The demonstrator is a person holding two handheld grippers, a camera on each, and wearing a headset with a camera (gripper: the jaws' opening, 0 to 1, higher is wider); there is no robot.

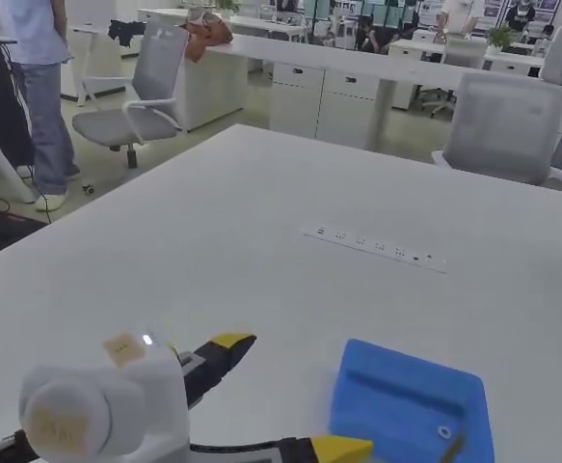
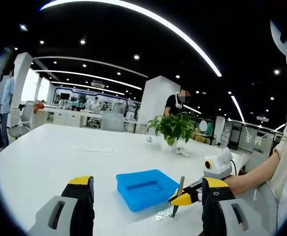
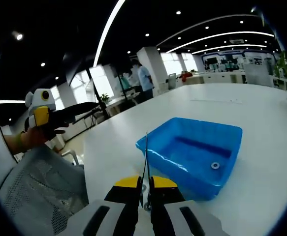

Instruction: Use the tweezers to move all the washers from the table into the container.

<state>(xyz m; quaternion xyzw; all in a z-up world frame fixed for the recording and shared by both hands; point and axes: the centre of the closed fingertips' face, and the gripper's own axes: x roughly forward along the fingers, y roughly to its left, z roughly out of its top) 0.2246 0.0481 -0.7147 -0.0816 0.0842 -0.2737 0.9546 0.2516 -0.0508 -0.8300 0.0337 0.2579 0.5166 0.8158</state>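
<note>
Office desks and chairs fill the room behind a wide white counter (image 1: 261,222), which carries a flat white power strip (image 1: 372,246) near its middle. Closer to the person, a shallow blue container (image 3: 197,152) lies on the counter. The left hand-held gripper (image 1: 288,394) hangs over the counter just left of the container, its yellow-tipped jaws spread wide with nothing between them. The right hand-held gripper (image 3: 144,184) has its jaws pinched tight on the tweezers (image 3: 145,157), which point down beside the container's near corner. A few loose washers (image 2: 162,215) lie on the counter at the tweezer tip, just outside the container. One washer (image 3: 215,165) lies inside the container on its floor.
</note>
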